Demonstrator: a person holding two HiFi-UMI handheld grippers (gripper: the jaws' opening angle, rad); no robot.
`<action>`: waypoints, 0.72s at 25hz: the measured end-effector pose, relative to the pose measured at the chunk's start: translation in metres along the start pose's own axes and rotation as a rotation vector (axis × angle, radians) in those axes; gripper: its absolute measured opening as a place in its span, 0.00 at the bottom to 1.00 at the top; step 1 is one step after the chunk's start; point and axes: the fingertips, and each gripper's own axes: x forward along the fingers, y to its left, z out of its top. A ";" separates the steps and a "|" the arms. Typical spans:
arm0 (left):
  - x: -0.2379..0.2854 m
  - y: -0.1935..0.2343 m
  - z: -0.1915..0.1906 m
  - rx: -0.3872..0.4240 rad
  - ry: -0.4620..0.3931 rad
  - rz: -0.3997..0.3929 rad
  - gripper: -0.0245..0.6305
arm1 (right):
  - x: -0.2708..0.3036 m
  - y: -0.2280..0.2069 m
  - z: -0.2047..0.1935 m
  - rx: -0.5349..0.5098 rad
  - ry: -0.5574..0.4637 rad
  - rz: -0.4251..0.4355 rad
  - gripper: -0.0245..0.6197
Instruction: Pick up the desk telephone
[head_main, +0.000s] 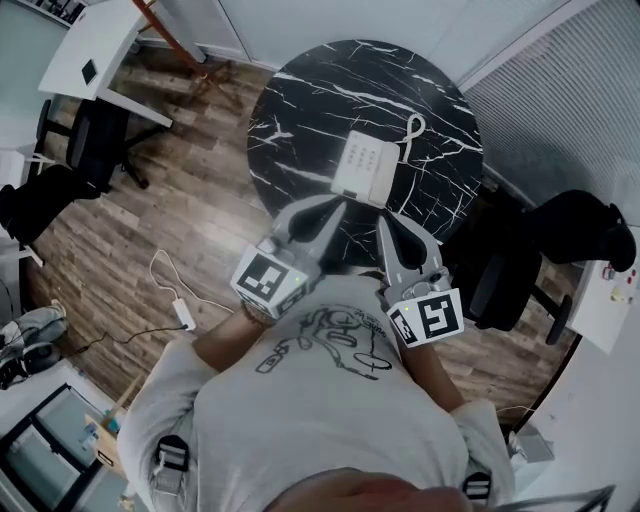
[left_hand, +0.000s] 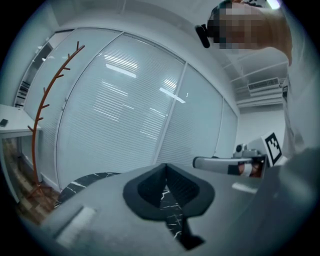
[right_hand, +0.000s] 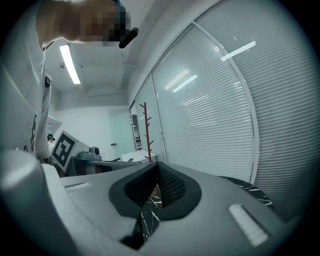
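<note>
Close below, my grey left gripper (head_main: 333, 208) and grey right gripper (head_main: 388, 223) are clenched, empty — the white plastic desk telephone (head_main: 365, 167) lies untouched on the round black marble table (head_main: 300, 110); pickup not begun.

Right gripper (right_hand: 158, 167), jaws closed and empty; black marble table (right_hand: 249, 189) beneath; red coat stand (right_hand: 146, 131) ahead; blinds (right_hand: 220, 110) to its right.

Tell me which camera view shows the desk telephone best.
The head view: the whole white desk telephone lies in plain sight on the round black marble table. Neither gripper view shows it, only shut jaws, blinds and a sliver of table.
</note>
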 end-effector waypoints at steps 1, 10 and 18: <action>0.002 0.004 -0.003 0.003 0.014 0.004 0.04 | 0.003 -0.002 -0.002 0.003 0.005 -0.002 0.05; 0.015 0.020 -0.020 -0.024 0.051 0.006 0.04 | 0.014 -0.022 -0.019 0.028 0.052 -0.026 0.05; 0.029 0.024 -0.040 -0.003 0.083 0.021 0.04 | 0.011 -0.040 -0.041 0.038 0.080 -0.027 0.05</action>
